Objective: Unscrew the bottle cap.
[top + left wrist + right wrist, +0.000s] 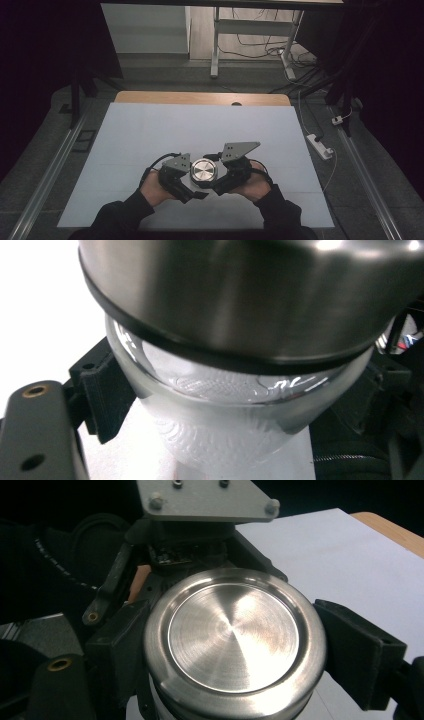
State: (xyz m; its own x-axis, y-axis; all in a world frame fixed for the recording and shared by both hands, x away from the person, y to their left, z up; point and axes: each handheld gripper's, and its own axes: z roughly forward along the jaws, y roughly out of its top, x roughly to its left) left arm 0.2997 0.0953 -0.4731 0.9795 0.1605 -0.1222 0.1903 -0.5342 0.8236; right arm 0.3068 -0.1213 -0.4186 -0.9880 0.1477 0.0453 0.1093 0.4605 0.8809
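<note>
One glass jar, one steel lid, two hand-held grippers, one table

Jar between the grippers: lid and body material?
Lid: looks like brushed metal, probably steel, with circular polish marks and bright glare. Jar body: clear glass, apparently, see-through with a patterned texture; clear plastic can't be ruled out.

Brushed-metal lid — glossy glass jar

Both hands reach in from the tabletop's near edge, the left tool and right tool angled toward each other, jaws clamped, nearly touching.
</note>
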